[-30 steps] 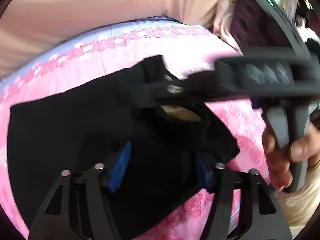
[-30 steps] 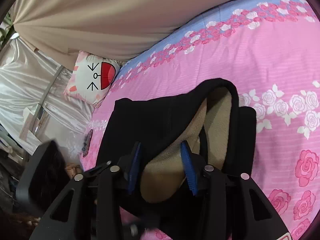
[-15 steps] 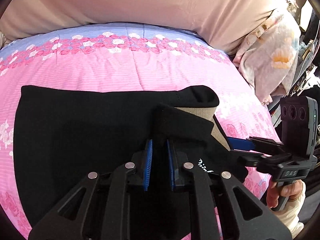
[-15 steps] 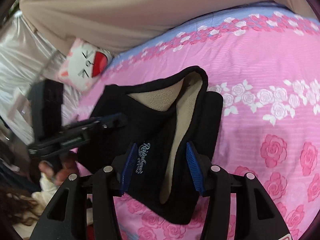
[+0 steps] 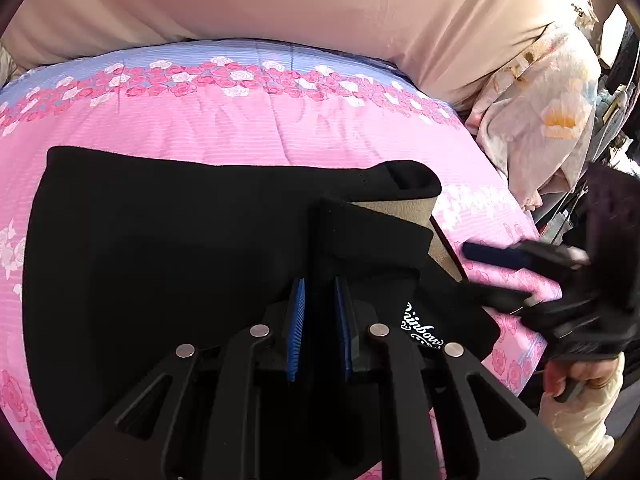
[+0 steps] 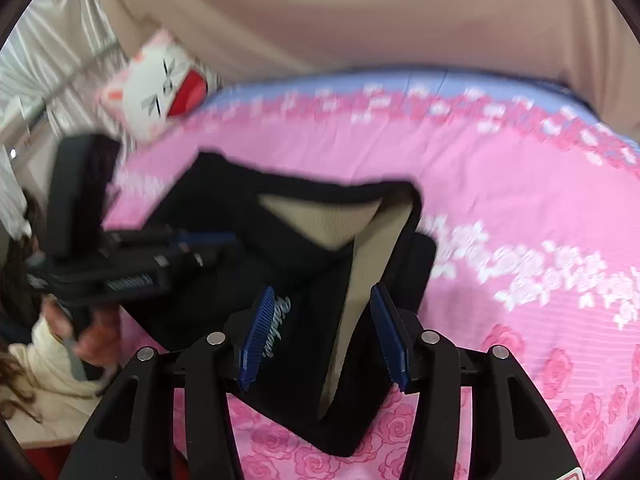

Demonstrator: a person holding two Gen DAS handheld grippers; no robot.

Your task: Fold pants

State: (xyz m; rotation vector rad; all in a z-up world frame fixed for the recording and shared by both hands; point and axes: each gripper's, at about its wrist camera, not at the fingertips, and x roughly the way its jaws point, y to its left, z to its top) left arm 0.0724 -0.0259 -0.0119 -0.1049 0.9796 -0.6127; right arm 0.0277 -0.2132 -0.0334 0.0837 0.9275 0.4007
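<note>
Black pants (image 5: 168,248) with a beige lining (image 5: 404,210) lie folded on the pink rose bedspread (image 5: 240,128). My left gripper (image 5: 320,328) is shut on a fold of the black waist fabric. It also shows in the right wrist view (image 6: 200,240), at the left. My right gripper (image 6: 324,332) is open, its blue pads either side of the waistband with the white script logo (image 6: 276,326) and lining (image 6: 360,252), not pinching it. It shows blurred at the right in the left wrist view (image 5: 492,276).
A beige curtain (image 5: 320,4) hangs behind the bed. A floral pillow (image 5: 552,120) lies at the right bed edge. A white cat-face cushion (image 6: 160,84) sits at the far left corner. The person's hands hold both gripper handles beside the bed.
My left gripper closed on the black fabric and holds it. My right gripper drew back toward the bed's edge and stays open; the waist lies flatter.
</note>
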